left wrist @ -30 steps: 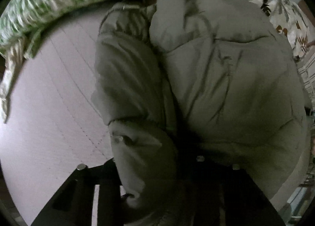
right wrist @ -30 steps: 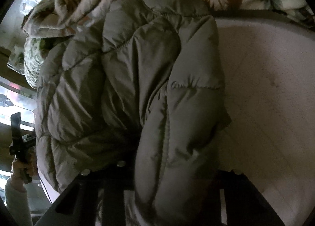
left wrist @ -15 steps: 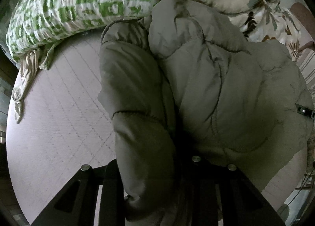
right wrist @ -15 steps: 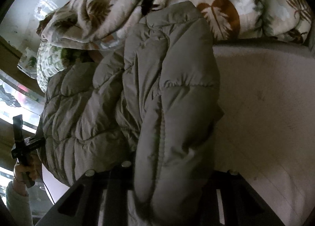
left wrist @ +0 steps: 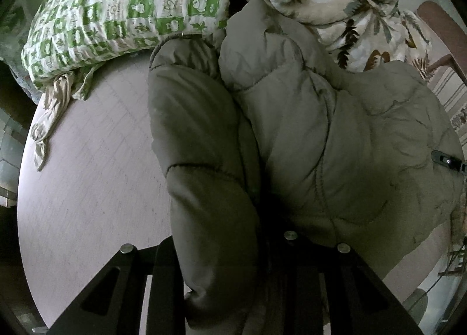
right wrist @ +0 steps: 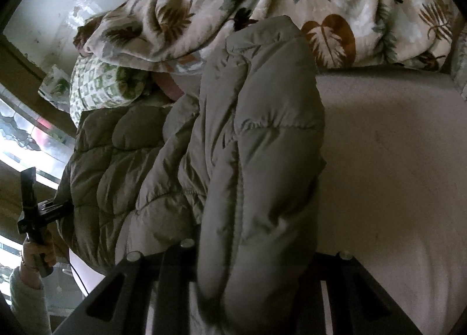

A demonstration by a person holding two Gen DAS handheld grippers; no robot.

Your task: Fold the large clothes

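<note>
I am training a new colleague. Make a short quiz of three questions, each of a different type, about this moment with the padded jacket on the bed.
1. True or false: the left gripper is closed on part of the grey padded jacket.
2. Which pattern does the pillow behind the jacket have? A) green and white squares B) red stripes C) plain blue
3. Fill in: in the right wrist view, the right gripper clamps a puffy fold of the ____.

Key: 1 true; 2 A; 3 jacket
</note>
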